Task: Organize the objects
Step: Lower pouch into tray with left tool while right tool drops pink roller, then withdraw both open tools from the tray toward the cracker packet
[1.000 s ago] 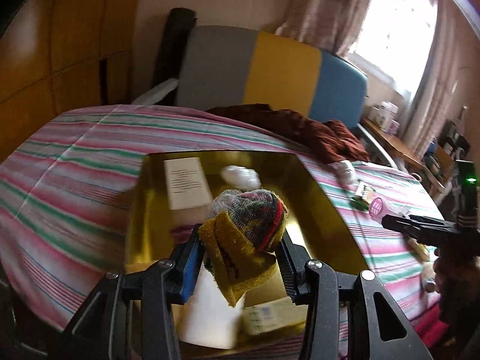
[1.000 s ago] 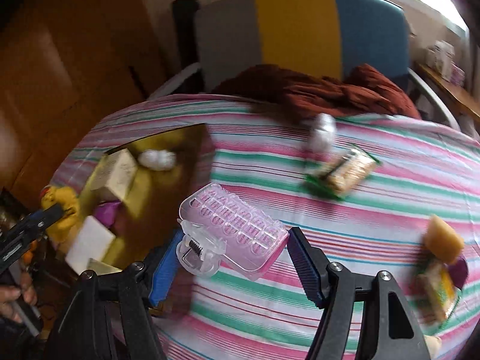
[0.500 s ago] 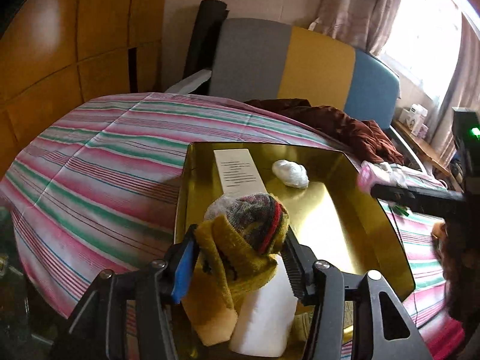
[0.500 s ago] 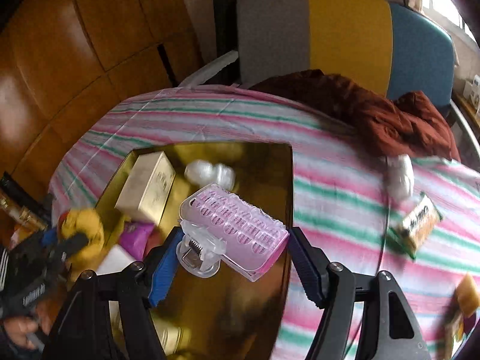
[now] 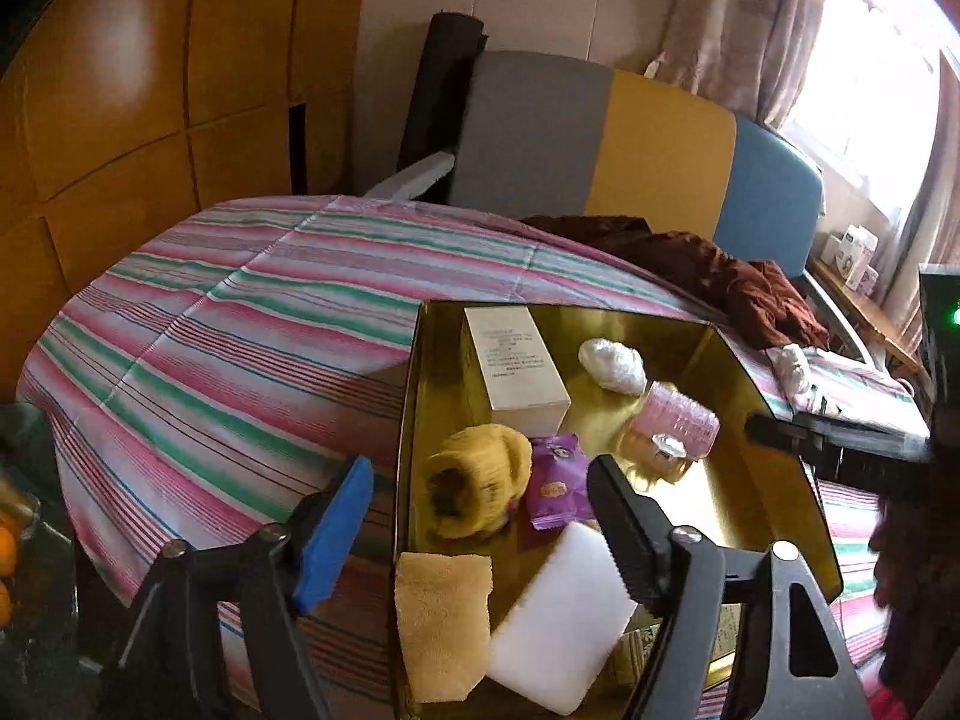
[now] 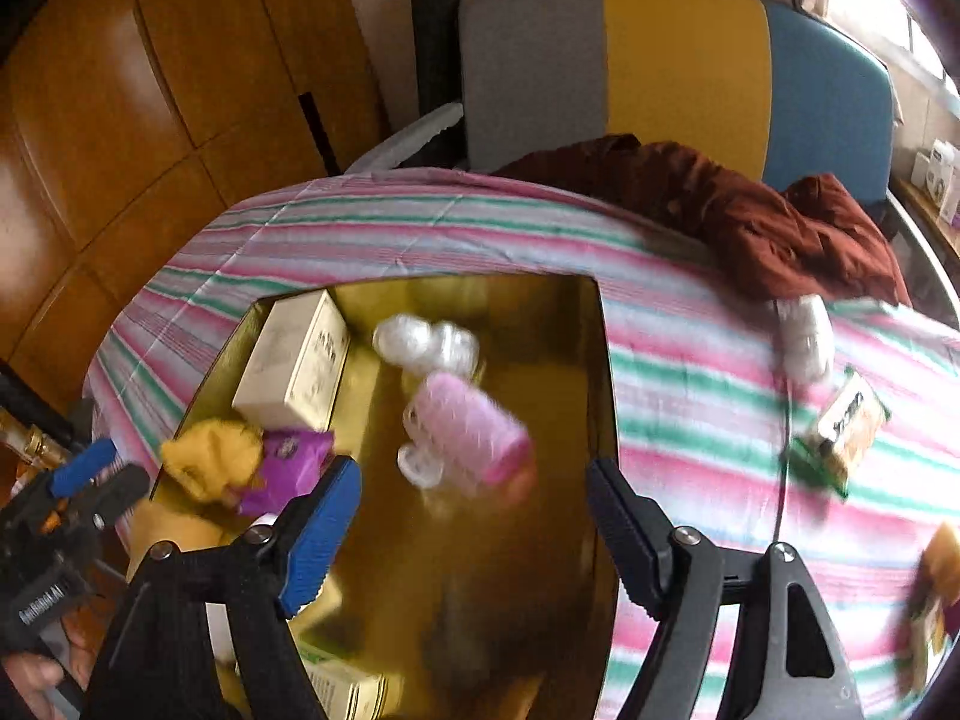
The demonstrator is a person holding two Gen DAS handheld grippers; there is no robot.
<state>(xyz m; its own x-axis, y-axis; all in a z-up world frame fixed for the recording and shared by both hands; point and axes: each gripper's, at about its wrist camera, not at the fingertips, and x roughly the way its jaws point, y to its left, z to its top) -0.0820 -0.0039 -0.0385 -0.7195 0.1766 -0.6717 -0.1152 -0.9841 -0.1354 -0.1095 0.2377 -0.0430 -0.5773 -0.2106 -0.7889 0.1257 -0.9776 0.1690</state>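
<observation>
Pink roller [image 6: 465, 429] and yellow sock [image 5: 477, 489] lie in the gold tray [image 5: 774, 483] since both jaws just opened wide.

Left gripper [image 5: 480, 516] and right gripper [image 6: 474, 510] are angled downward; jaws of both have just been opening and are spread, nothing held between them.
</observation>
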